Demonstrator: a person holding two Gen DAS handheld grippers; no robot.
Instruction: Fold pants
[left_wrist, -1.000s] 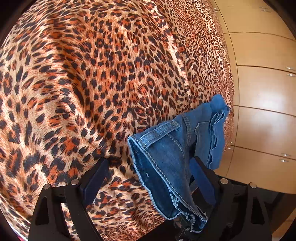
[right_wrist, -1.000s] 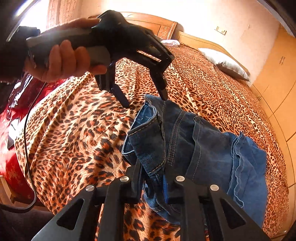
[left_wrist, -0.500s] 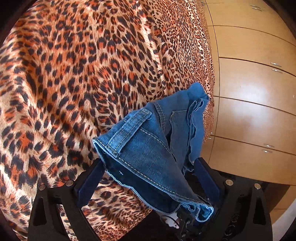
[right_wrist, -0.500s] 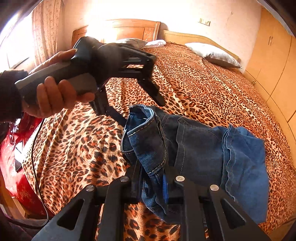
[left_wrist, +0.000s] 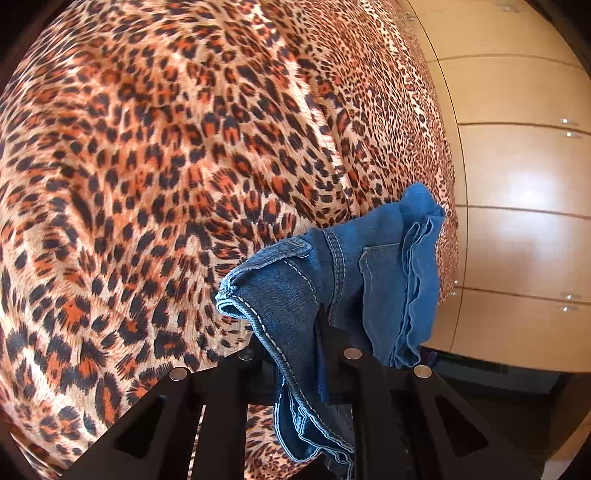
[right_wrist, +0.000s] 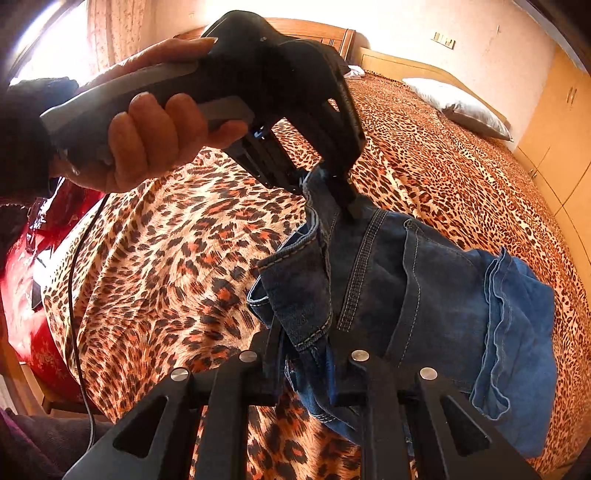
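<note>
Above the leopard-print bedspread (right_wrist: 166, 258), your left gripper (right_wrist: 332, 192) and right gripper (right_wrist: 306, 354) both pinch the blue denim pants (right_wrist: 424, 288), bunched just beside each other near the bed's right edge.

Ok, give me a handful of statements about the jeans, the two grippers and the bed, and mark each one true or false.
1. Both grippers grip the jeans. True: the left gripper and the right gripper each have denim clamped between their fingers.
2. The bedspread is plain white. False: it is leopard print.
3. The jeans lie flat and neatly folded on the bed. False: they are bunched and held up at one end by the grippers.
4. A pillow lies at the head of the bed. True.
5. The left gripper is bolted to a robot arm. False: a person's hand holds it.
</note>
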